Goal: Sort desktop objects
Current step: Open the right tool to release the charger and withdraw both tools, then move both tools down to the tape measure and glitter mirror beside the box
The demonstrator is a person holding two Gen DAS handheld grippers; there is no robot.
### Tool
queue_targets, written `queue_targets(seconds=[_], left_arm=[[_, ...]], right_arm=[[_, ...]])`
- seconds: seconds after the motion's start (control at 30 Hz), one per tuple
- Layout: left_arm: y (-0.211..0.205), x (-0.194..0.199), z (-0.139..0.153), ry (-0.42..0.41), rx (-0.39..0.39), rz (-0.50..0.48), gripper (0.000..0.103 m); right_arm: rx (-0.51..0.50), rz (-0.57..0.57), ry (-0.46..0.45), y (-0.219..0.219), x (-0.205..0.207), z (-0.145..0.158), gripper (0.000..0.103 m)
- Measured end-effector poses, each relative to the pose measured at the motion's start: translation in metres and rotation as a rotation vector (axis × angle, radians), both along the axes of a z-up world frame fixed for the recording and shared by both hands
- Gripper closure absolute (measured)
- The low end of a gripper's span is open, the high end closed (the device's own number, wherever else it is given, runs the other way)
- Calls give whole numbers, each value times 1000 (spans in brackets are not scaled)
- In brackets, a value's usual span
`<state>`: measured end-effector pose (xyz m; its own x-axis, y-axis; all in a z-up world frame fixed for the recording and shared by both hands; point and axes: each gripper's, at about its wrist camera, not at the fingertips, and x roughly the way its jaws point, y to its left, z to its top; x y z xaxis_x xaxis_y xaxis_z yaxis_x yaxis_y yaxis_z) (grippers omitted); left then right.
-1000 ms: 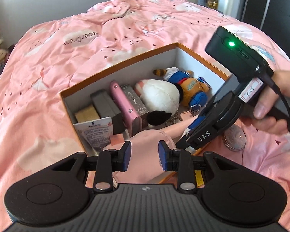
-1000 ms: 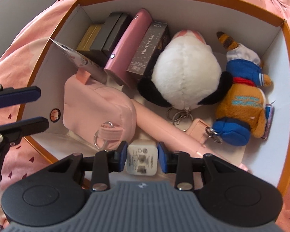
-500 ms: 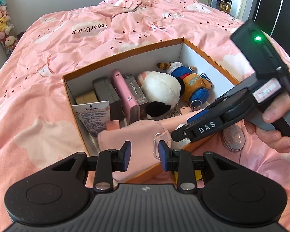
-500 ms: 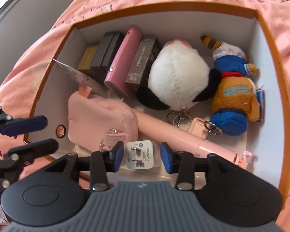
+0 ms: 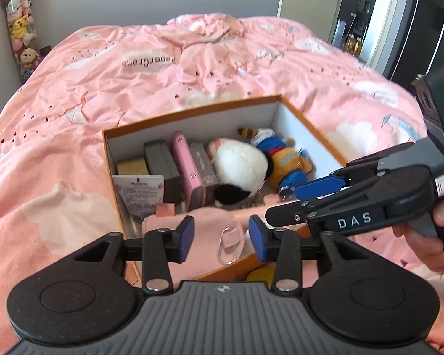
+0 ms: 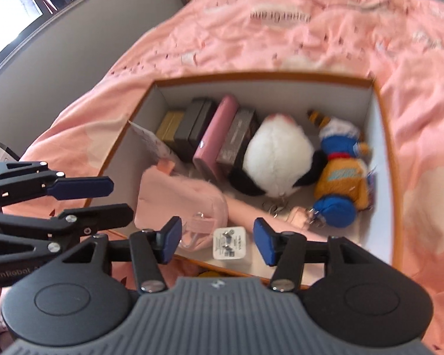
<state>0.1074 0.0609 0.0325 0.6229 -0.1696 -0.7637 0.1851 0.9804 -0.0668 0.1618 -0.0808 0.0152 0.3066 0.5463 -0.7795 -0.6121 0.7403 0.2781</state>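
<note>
White charger lies in the orange box at its near wall, both the right gripper and left gripper open-jawed and empty, so the next pick, perhaps the yellow object outside, needs a reach

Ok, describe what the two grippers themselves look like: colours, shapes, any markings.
Both are matte black. The left gripper has two slim fingers with blue pads, silver pivot screws, round side housings and a ribbed grey base. The right gripper looks the same; from the left wrist view its side reads "DAS" in white, above a bare hand.
</note>
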Motion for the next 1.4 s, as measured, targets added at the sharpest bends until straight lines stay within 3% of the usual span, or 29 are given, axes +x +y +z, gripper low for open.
queue_targets(seconds=[0.13, 0.27, 0.53, 0.67, 0.9, 1.17, 1.4], left_arm=[[-5, -10, 12, -73, -8, 22, 53], [-10, -23, 21, -151, -16, 42, 53], [-10, -42, 21, -170, -88, 69, 49], [-15, -49, 10, -127, -125, 45, 49], [-25, -55, -22, -9, -158, 40, 49], [-34, -52, -63, 150, -119, 53, 49], [-26, -43, -92, 236, -176, 128, 48]], right_arm=[[32, -12, -116, -9, -16, 20, 40], [66, -25, -226, -18, -36, 35, 40], [138, -59, -406, -42, -76, 40, 40], [114, -31, -454, -52, -93, 33, 40], [16, -43, -411, -67, -108, 8, 40], [-78, -154, -247, -90, -97, -33, 43], [-93, -211, -121, -99, -80, -51, 46]])
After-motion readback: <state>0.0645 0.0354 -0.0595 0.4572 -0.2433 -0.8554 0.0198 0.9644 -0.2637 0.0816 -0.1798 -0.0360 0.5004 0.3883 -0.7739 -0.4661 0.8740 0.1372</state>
